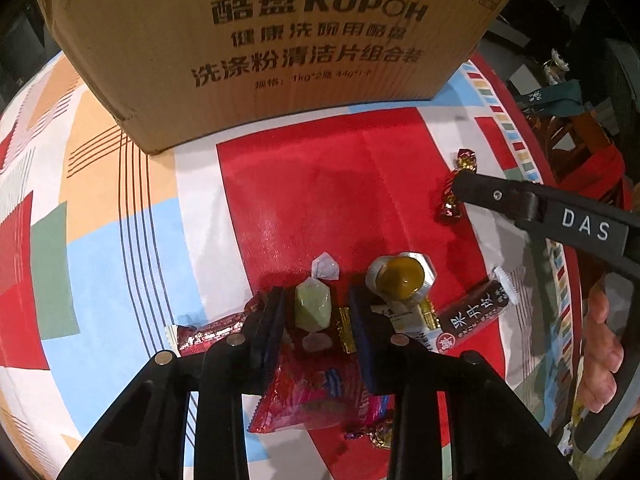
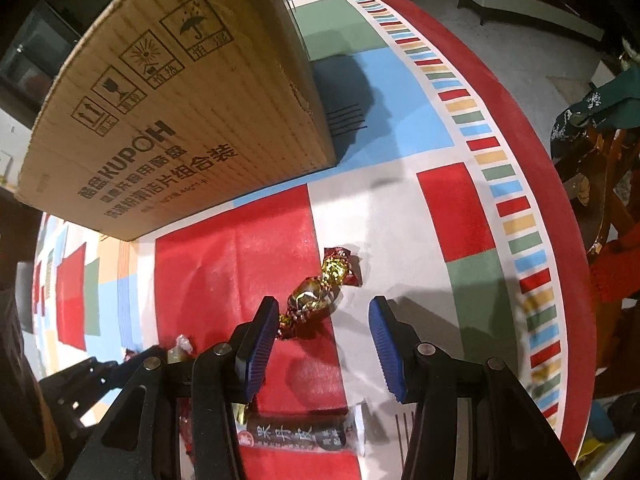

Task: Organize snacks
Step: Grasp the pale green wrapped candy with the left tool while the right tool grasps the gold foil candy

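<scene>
Snacks lie on a patterned tablecloth in front of a cardboard box. My left gripper is open, its jaws on either side of a pale green wrapped candy, apart from it. A yellow jelly cup, a dark fruit-leather bar and a red snack packet lie close by. My right gripper is open around a red-gold foil candy that lies on the cloth; it also shows in the left wrist view. The box also shows in the right wrist view.
The table's curved edge runs along the right, with a wooden chair beyond it. A second red packet lies left of my left gripper. Another foil candy lies near the front. The fruit-leather bar lies under my right gripper.
</scene>
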`<action>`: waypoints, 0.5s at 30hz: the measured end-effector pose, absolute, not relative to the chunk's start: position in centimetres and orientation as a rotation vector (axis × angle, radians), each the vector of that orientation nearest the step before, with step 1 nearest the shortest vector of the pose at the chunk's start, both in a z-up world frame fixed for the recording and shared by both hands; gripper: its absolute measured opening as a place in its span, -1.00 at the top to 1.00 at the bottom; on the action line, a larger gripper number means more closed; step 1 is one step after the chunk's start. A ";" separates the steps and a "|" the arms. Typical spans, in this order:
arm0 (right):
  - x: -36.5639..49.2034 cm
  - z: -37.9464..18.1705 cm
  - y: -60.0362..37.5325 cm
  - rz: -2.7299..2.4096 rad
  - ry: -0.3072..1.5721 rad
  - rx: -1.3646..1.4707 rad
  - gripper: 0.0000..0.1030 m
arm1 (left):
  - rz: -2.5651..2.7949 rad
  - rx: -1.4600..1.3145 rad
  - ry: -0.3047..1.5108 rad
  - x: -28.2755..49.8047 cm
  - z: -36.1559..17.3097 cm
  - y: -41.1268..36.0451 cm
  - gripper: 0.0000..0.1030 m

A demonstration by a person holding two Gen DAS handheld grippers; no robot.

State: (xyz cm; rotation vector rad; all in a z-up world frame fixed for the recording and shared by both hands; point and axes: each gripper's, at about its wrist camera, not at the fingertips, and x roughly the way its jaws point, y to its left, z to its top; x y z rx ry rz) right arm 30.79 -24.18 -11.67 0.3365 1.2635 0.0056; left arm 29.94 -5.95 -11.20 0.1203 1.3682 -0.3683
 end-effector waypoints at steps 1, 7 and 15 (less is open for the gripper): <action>30.9 -11.8 -24.1 0.000 1.263 0.332 0.06 | -0.367 0.118 1.370 29.9 -11.3 -5.9 0.40; 30.9 -12.2 -23.4 -0.021 1.250 0.331 0.18 | -0.353 0.120 1.361 29.9 -11.5 -5.8 0.58; 30.7 -12.4 -22.2 -0.002 1.222 0.302 0.49 | -0.333 0.106 1.349 29.8 -11.4 -5.4 0.62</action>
